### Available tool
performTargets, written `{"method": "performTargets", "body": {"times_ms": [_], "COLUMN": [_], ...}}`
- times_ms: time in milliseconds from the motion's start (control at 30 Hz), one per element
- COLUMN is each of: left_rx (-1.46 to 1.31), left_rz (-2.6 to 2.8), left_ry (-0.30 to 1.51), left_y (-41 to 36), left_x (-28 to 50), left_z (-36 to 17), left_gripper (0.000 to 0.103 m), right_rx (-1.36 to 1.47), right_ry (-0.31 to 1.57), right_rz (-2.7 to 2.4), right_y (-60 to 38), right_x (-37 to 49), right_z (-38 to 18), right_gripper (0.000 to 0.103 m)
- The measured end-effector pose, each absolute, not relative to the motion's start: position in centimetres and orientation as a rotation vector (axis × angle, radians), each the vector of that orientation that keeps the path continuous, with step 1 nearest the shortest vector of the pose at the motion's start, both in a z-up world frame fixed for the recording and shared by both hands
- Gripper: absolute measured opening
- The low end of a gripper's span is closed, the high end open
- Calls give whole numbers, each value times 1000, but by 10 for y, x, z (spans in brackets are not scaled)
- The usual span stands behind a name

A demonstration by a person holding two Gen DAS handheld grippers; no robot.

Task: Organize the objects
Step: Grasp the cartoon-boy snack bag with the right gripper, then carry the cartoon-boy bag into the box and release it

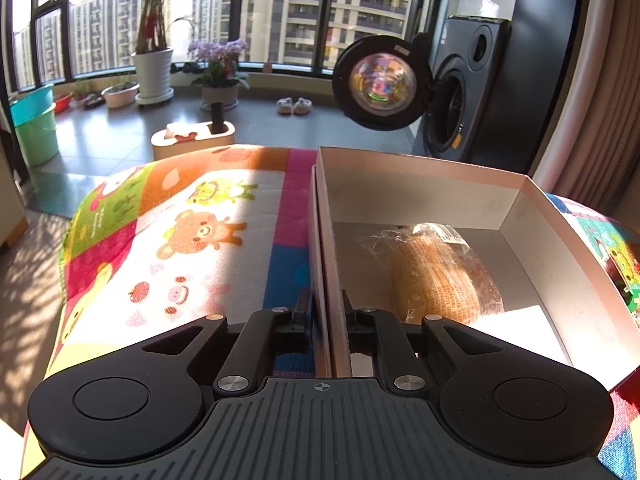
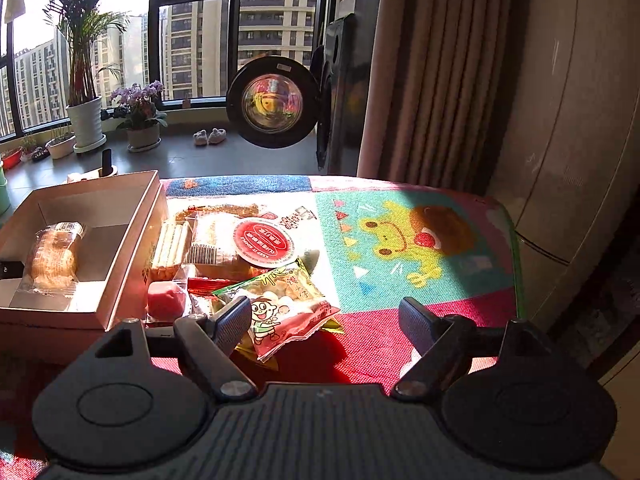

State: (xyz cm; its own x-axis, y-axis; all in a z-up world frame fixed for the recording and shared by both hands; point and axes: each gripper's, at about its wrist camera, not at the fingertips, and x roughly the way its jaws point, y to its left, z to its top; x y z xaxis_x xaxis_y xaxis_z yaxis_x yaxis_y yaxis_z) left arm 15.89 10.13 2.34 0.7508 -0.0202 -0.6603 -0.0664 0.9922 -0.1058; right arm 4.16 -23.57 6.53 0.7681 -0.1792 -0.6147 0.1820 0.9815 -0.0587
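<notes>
Item one: my left gripper (image 1: pixel 325 312), black two-finger tool, jaws drawn narrow and clamped on the left wall of the shallow open cardboard box (image 1: pixel 420 184), one finger outside the wall, one inside.

Item two: clear-wrapped golden bread loaf (image 1: pixel 436 280), lying on the box floor just ahead and right of my left fingers. In the right wrist view the same loaf (image 2: pixel 54 258) sits far left of my other tool.

Item three: my right gripper (image 2: pixel 324 320), jaws spread wide, holding nothing, hovering over the cartoon-printed quilted mat (image 2: pixel 420 240).

Item four: snack pile, ahead and left of my right tool, beside the box's outer wall (image 2: pixel 136 240). Nearest, a green-and-red cartoon-boy snack bag (image 2: pixel 280 304), its corner lying between my right fingers, close to the left finger (image 2: pixel 232 320). Beyond it, a round red-labelled lid (image 2: pixel 262 242), a barcoded biscuit pack (image 2: pixel 208 246), and a red wrapped lump (image 2: pixel 166 300) touching the box side.
</notes>
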Motion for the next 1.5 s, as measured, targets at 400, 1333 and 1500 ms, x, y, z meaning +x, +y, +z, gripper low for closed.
{"method": "performTargets", "body": {"times_ms": [400,1333,1500], "left_rx": [-135,-156,-162], "left_rz": [9,-4,-7], "left_ry": [719,707,707], "left_y": [103,105,106], "left_x": [156,151,150], "left_z": [23,22,22], "left_gripper": [14,16,17], "right_rx": [-68,48,-64], "right_ry": [642,842,837], "right_rz": [-160,-30,36], "right_y": [-209,-248,-234], "right_x": [51,48,24], "right_z": [54,49,55], "right_gripper": [94,50,78]}}
